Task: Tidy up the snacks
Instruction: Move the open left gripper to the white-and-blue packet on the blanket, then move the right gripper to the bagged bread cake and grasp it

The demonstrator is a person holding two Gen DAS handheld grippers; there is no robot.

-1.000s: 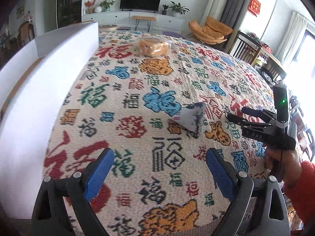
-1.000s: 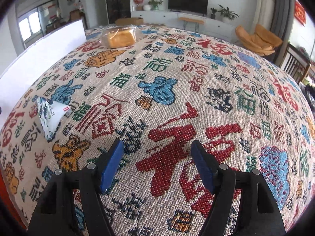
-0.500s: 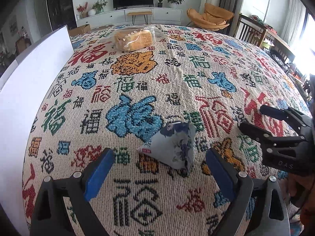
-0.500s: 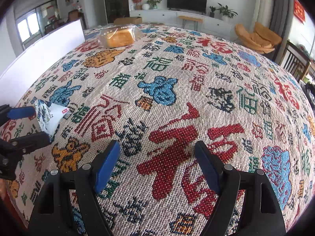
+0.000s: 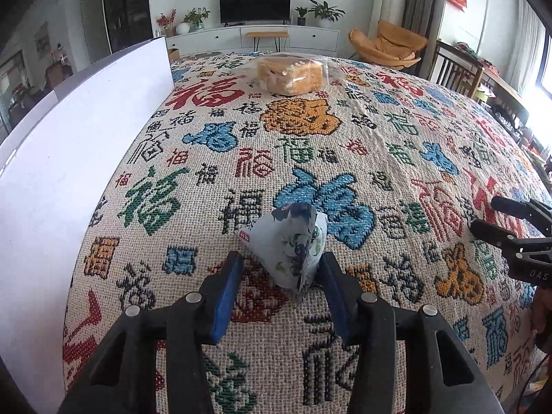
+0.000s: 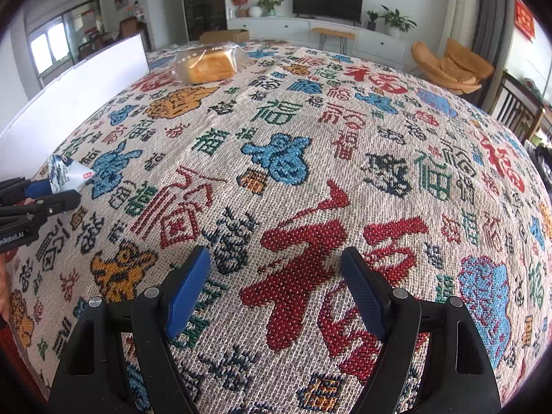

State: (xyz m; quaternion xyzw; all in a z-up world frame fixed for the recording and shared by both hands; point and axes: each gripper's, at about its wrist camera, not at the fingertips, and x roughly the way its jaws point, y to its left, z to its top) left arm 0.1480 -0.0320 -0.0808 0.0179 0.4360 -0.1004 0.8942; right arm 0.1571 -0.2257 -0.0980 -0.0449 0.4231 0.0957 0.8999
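rightward, open tablecloth [image 5: 396, 131] past packet [image 5: 293, 245]

Left wrist view: mounted behind the left gripper [image 5: 281, 272], angled steeply down, close over the patterned tablecloth [image 5: 396, 145], facing the far television [image 5: 255, 5]. Right wrist view: same mounting on the right gripper [image 6: 276, 286], similar tilt and nearness, same facing. Shared: small packet [image 5: 293, 245] [image 6: 67, 174], wrapped bread [image 5: 293, 76] [image 6: 207, 63], white board [image 5: 69, 145] [image 6: 79, 89]; each gripper seen at the other view's edge.
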